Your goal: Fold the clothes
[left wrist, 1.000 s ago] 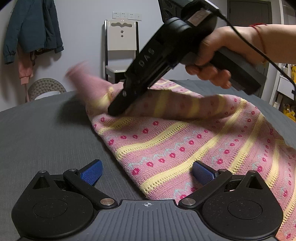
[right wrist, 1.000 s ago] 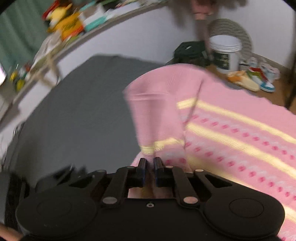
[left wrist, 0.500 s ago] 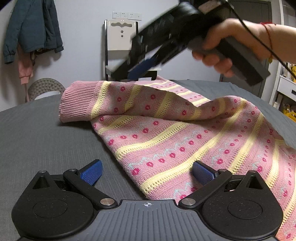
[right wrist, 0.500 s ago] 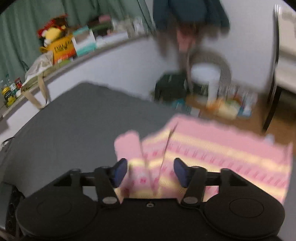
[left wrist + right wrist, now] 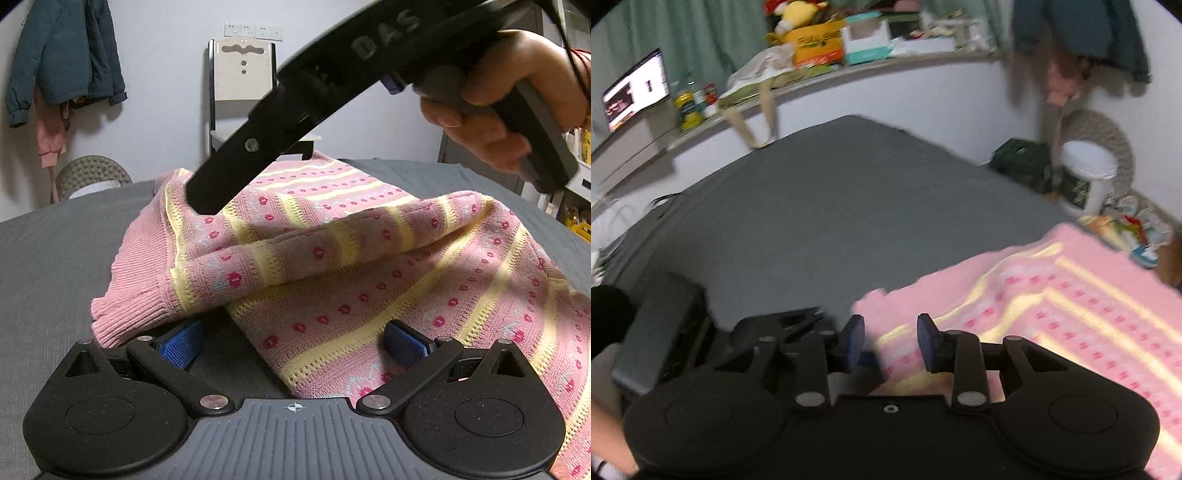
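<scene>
A pink knit sweater [image 5: 369, 295] with yellow stripes and red dots lies on the grey bed [image 5: 55, 258]. One sleeve [image 5: 295, 258] is folded across its body, and the ribbed cuff [image 5: 125, 314] rests just ahead of my left gripper [image 5: 295, 345]. That gripper is open and low, with the sweater's edge between its blue pads [image 5: 406, 345]. My right gripper [image 5: 891, 345] is open above the sweater [image 5: 1052, 314] and holds nothing. In the left wrist view it reaches in from the upper right in a person's hand [image 5: 498, 110], its tip over the sweater's far corner.
A white chair [image 5: 242, 85] stands behind the bed, and jackets [image 5: 62, 55] hang on the wall at left. Off the bed's far side are a white bucket [image 5: 1086, 184], shoes and a cluttered shelf [image 5: 820, 40]. Bare grey bed [image 5: 831, 221] stretches left of the sweater.
The right gripper opened and let go of the sleeve, which now lies folded across the sweater. The left gripper moved forward up to the cuff.
</scene>
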Available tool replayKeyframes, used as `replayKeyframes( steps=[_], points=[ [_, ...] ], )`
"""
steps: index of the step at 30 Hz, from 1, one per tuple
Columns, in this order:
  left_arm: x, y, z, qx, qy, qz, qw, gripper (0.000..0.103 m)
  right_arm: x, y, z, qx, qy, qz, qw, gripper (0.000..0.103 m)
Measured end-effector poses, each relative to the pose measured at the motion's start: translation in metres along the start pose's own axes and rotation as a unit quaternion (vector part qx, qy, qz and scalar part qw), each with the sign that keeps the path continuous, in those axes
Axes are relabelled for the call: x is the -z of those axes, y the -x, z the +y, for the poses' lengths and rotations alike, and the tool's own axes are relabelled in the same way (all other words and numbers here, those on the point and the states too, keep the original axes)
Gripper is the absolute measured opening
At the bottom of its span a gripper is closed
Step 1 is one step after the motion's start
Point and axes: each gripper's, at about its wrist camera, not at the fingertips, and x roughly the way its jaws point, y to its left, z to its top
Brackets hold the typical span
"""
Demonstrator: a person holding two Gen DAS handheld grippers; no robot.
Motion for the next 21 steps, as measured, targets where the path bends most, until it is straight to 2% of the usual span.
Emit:
replayKeyframes(
  steps=[3,10,11,12,13,14,17,21],
  points=[
    [0.0,0.0,0.0,0.0,0.0,0.0,1.0,0.103,0.0,-0.01,0.0,0.01,0.033,0.029,0.999,0.032],
    [0.0,0.001,0.0,0.0,0.0,0.0,1.0,0.103,0.004,-0.04,0.004,-0.008,0.075,0.075,0.994,0.032],
    [0.0,0.001,0.0,0.0,0.0,0.0,1.0,0.103,0.005,-0.042,0.008,-0.006,0.082,0.082,0.993,0.03],
    [0.0,0.001,0.0,0.0,0.0,0.0,1.0,0.103,0.006,-0.042,0.009,-0.001,0.086,0.082,0.993,0.019],
    [0.0,0.001,0.001,0.0,0.0,0.0,1.0,0.103,0.007,-0.041,0.01,0.004,0.089,0.081,0.993,0.012],
    [0.0,0.001,0.001,0.0,0.0,0.0,1.0,0.103,0.009,-0.041,0.011,0.009,0.091,0.079,0.993,0.01],
    [0.0,0.001,0.001,0.001,0.0,0.0,1.0,0.103,0.009,-0.027,0.01,0.029,0.091,0.052,0.994,0.009],
    [0.001,0.001,0.002,0.001,0.0,0.0,1.0,0.103,0.007,0.005,-0.004,0.093,0.085,-0.012,0.992,0.009]
  ],
)
